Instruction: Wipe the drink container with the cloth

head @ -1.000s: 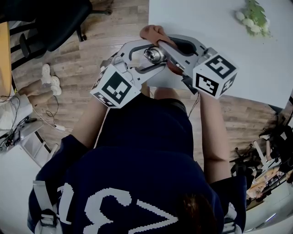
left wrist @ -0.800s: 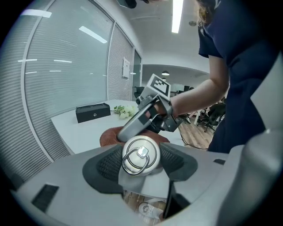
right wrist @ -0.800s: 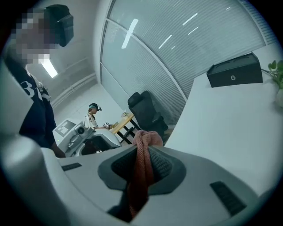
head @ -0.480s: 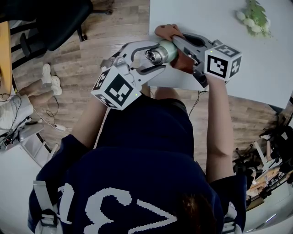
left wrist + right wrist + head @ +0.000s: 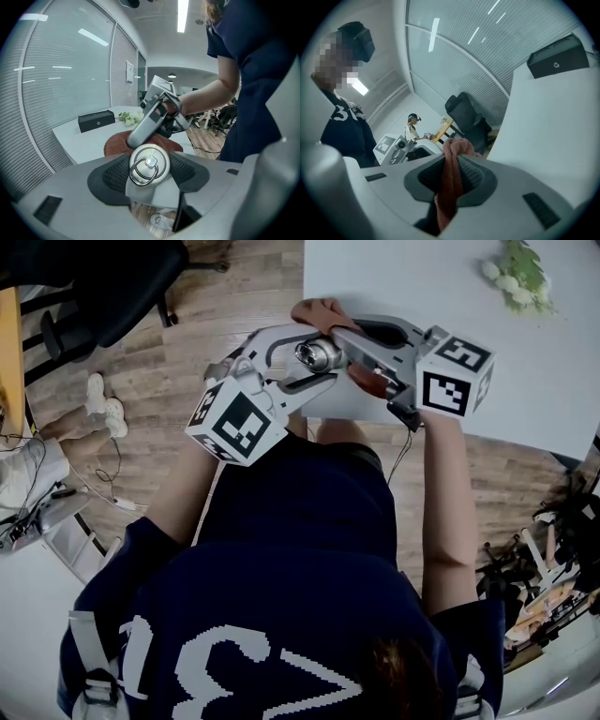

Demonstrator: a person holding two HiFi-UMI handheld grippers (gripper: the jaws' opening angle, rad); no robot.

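Observation:
A steel drink bottle (image 5: pixel 317 354) with a ring cap (image 5: pixel 148 168) lies sideways over the table's near edge. My left gripper (image 5: pixel 314 357) is shut on it just below the cap, and its pads (image 5: pixel 112 176) press both sides. My right gripper (image 5: pixel 330 326) reaches across the bottle from the right, shut on a rust-brown cloth (image 5: pixel 317 310). The cloth drapes over the bottle's far side (image 5: pixel 117 143) and hides its body. In the right gripper view the cloth (image 5: pixel 452 180) hangs pinched between the pads, with the left gripper (image 5: pixel 396 146) beyond it.
The white table (image 5: pixel 422 277) carries a bunch of pale flowers (image 5: pixel 520 273) at the far right and a black box (image 5: pixel 96 121). A black office chair (image 5: pixel 122 287) and white shoes (image 5: pixel 98 399) stand on the wood floor at left.
My right gripper pushed the cloth along the bottle away from the cap, baring its pale body, then drew it back over the bottle. The left gripper has held still.

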